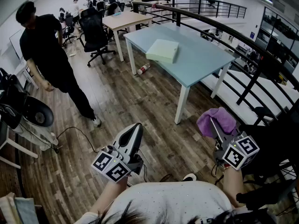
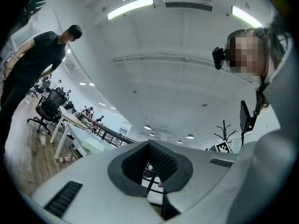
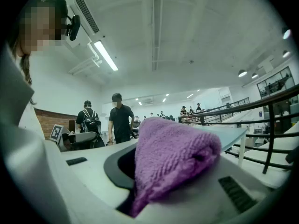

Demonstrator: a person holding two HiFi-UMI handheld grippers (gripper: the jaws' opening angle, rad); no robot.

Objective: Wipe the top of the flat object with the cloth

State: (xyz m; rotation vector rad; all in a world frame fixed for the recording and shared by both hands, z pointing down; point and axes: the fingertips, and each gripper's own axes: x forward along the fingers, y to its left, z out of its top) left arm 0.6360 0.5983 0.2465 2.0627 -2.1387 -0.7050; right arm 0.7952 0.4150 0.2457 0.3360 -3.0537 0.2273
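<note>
Head view, pale green flat box (image 1: 162, 50) upper centre on light blue counter (image 1: 198, 66), well apart from left tongs (image 1: 134, 127) lower centre and right tongs (image 1: 214, 125) lower right, left gripper view, tongs together, right gripper view, tongs clamped on purple cloth (image 3: 173, 157)

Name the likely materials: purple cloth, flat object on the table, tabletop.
The cloth looks like purple terry or microfibre: looped, fuzzy pile. The flat object is pale and matte with crisp edges; card or plastic, cannot tell. The tabletop is smooth pale blue with faint sheen, perhaps laminate or painted glass.
</note>
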